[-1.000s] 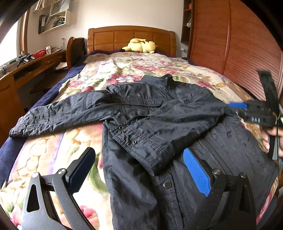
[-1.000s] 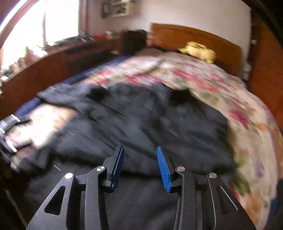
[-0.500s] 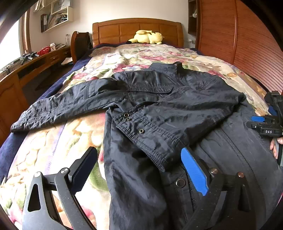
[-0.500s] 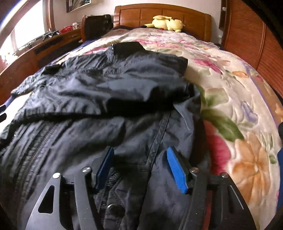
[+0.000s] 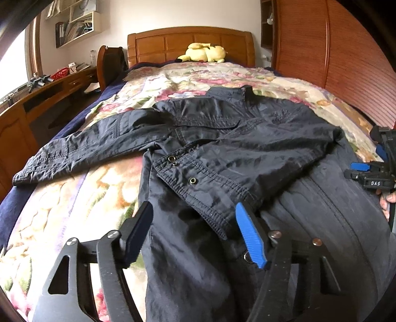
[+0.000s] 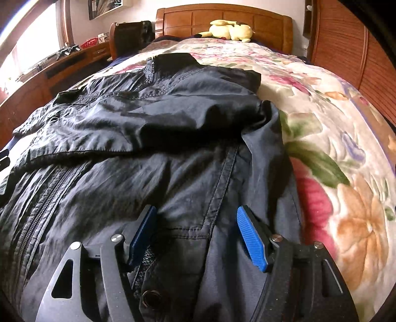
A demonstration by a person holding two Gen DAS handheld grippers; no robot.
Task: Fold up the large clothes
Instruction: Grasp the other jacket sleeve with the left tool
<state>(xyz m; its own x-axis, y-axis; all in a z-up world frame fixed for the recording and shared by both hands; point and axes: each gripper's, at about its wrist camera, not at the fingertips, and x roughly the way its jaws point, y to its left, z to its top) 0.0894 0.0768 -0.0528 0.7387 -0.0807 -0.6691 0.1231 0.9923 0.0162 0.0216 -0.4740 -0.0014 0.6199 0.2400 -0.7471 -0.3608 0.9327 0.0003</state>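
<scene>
a wooden headboard [image 5: 190,40] stands against a pale wall, a long desk [image 5: 37,96] beside a bright window.

Black jacket [image 5: 247,158] with dark metal snaps sprawls over my cream bedspread [image 5: 61,198], all pink, orange and green flowers. Bright blue pads on my left gripper [image 5: 193,235] and right gripper [image 6: 198,237], black frames. Yellow plush toy [image 5: 205,52] against the orange-brown wooden headboard [image 5: 168,42].

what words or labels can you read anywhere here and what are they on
"DAS": white letters on the right gripper, seen in the left wrist view.
Books on the wall shelf: too small to read.
White box on the desk: its mark is too blurred to read.
Jacket: no readable label.
</scene>
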